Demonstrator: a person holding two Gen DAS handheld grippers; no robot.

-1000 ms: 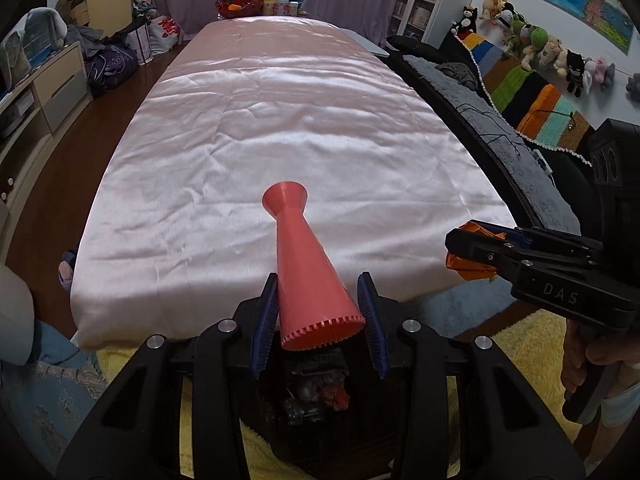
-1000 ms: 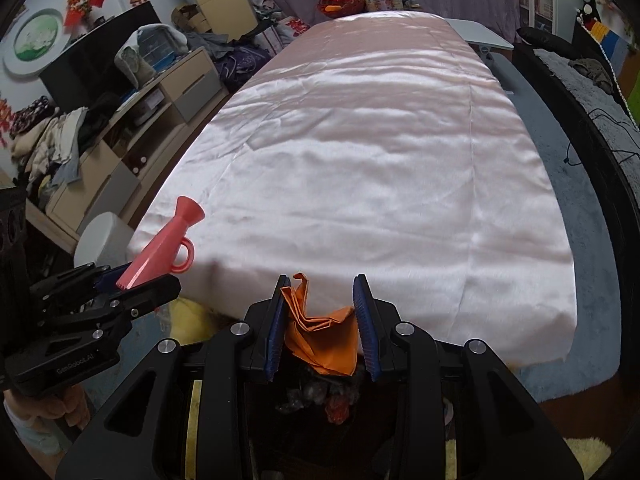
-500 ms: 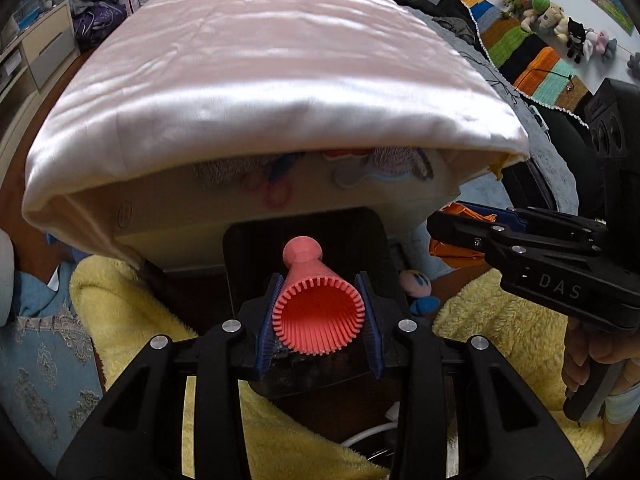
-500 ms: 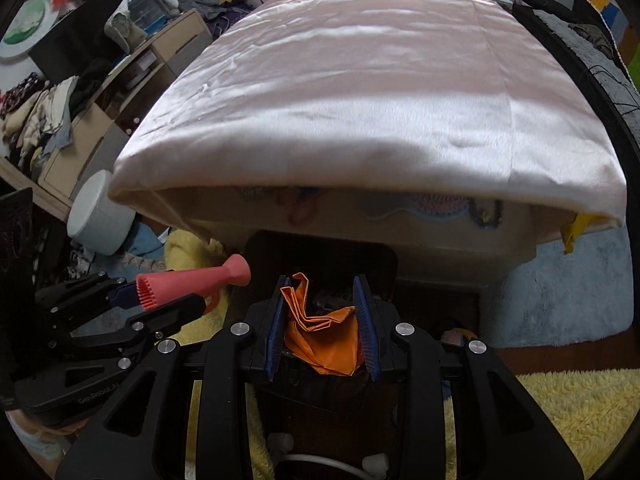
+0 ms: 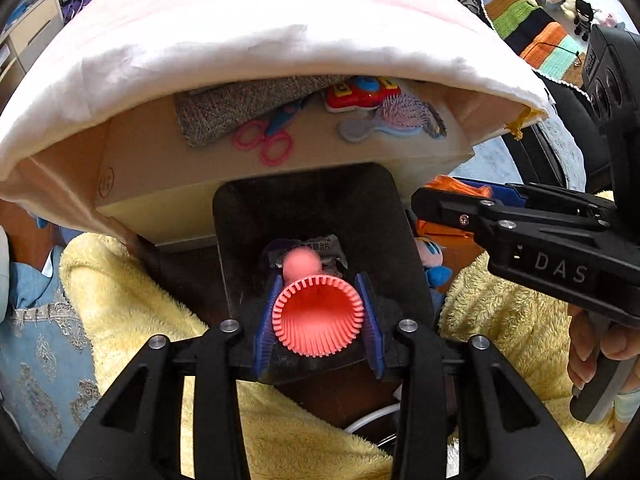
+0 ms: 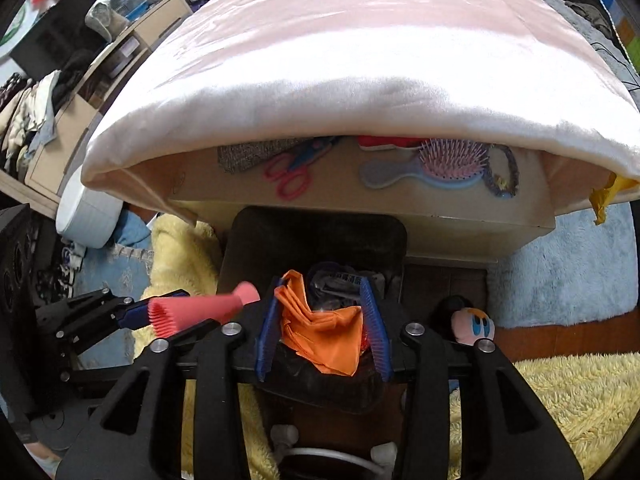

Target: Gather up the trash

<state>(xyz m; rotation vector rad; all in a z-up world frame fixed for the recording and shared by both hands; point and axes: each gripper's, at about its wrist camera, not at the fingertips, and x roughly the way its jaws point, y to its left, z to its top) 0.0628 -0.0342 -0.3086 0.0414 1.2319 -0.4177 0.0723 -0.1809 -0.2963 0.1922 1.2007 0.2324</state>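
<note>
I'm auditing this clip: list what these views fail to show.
- Bin floor, both views: the coral cone, the orange paper and dark shadow cover it.
- Wrapper print, right view: too small.
- Red toy, left view: tucked under the pink cover.
- Right gripper pads, left view: hidden behind its own body.

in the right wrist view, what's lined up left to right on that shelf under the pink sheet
grey knitted cloth → pink-handled scissors → grey-handled hairbrush with pink bristles → dark beaded band. A red item sits behind the brush, mostly hidden by the sheet, so I leave it out.
</note>
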